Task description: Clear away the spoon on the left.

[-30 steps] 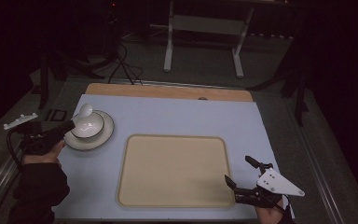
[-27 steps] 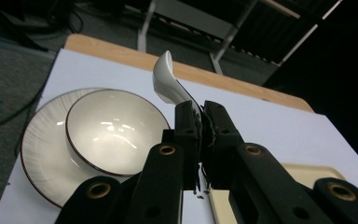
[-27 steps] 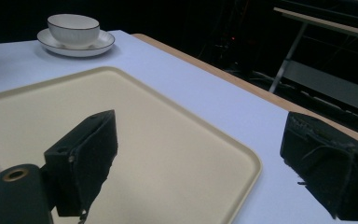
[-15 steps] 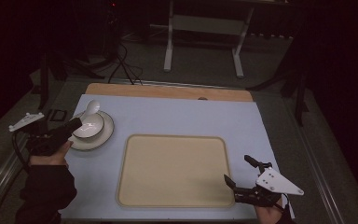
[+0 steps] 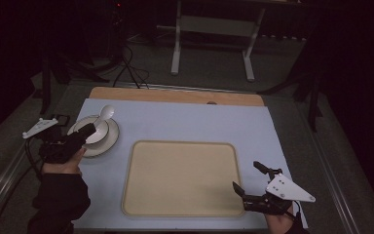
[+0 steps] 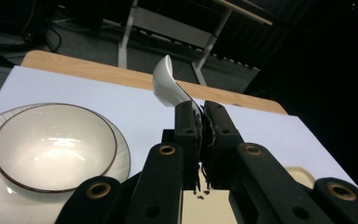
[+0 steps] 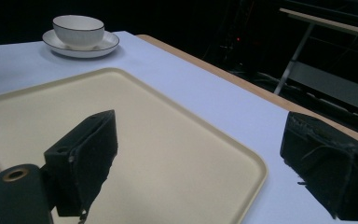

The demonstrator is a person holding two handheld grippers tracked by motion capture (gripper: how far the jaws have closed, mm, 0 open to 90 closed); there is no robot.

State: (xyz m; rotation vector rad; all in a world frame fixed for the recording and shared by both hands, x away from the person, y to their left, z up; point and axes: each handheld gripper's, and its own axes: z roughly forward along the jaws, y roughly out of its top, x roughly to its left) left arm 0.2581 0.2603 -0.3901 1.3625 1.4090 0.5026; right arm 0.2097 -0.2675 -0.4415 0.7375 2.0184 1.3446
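Farther back: a pale metal stand (image 5: 213, 44) and, seemingly, dark trailing cables (image 5: 128, 66).

We are seeing the beige tray (image 5: 181, 178) lying bare in the middle of the worktop (image 5: 253, 124), with open blue surface running behind it and to its right. Left of the tray, the bowl (image 5: 93, 130) is sitting on its saucer (image 5: 103, 145), blocking that corner, and the left gripper (image 5: 84, 136) is holding a white spoon (image 5: 106, 115) up over the bowl. The right gripper (image 5: 248, 181), jaws spread wide, is occupying the tray's near right corner.
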